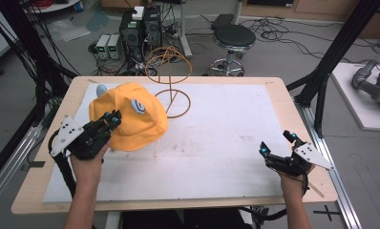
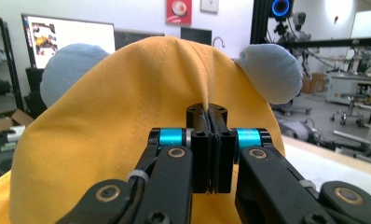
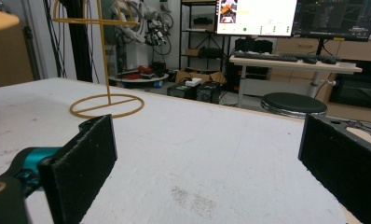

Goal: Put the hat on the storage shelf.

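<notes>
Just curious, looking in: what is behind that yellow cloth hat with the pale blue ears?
Behind the yellow cloth hat stands a golden wire hat stand, its ring base on the white table cover. Whatever lies beneath the hat is covered.

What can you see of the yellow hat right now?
The yellow fabric hat is soft and stitched, with two pale blue padded ears and a blue eye patch on its side. It sits crumpled at the white mat's left, beside the wire stand. The left hand-held gripper is shut on a pinched fold of it.
</notes>
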`<action>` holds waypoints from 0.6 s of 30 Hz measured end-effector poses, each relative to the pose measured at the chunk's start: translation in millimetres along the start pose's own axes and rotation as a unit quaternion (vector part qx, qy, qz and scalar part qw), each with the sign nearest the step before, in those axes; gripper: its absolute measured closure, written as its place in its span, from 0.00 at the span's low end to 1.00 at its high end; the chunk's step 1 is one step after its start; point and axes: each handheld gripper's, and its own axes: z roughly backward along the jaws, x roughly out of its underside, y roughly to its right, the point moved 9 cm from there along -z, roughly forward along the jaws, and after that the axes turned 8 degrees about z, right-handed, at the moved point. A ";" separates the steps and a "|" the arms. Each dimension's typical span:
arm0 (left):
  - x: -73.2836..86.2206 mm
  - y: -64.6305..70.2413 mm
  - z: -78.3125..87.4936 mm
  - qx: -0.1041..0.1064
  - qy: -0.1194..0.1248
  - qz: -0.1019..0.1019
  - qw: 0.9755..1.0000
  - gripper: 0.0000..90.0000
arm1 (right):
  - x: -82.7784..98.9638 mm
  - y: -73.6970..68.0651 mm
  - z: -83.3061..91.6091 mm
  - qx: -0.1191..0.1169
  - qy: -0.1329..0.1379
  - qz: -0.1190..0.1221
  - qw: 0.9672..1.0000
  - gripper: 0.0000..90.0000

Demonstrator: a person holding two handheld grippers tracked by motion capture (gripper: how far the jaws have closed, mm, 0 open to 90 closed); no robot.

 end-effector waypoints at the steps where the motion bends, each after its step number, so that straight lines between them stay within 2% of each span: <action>1: -6.0 0.7 -2.1 0.000 0.006 -0.001 1.000 0.98 | 0.0 0.1 -0.2 0.000 0.000 0.002 1.000 0.04; 2: -6.0 0.7 -2.1 0.000 0.006 -0.001 1.000 0.98 | 0.2 -0.5 -0.3 -0.001 -0.001 0.000 1.000 0.04; 3: -14.3 1.7 -5.3 0.000 0.014 -0.003 1.000 0.98 | 0.2 -0.5 -0.4 -0.001 -0.001 0.000 1.000 0.04; 4: -14.3 1.7 -5.3 0.000 0.014 -0.003 1.000 0.98 | 0.1 -0.6 -0.5 -0.001 0.000 0.000 1.000 0.04; 7: -32.4 2.7 -14.8 -0.005 0.028 -0.008 1.000 0.98 | 0.0 -0.7 -0.8 -0.002 0.000 -0.001 1.000 0.04; 10: -43.1 2.1 -21.3 -0.012 0.041 -0.007 0.999 0.98 | -0.1 -0.7 -1.1 -0.001 0.001 -0.003 1.000 0.04; 15: -55.7 1.5 -31.0 -0.017 0.059 -0.002 0.998 0.98 | -1.8 -1.0 -1.1 -0.003 0.008 -0.007 1.000 0.04; 18: -61.6 1.6 -38.1 -0.018 0.063 -0.006 0.998 0.98 | -2.1 -0.8 -1.1 -0.002 0.009 -0.003 1.000 0.04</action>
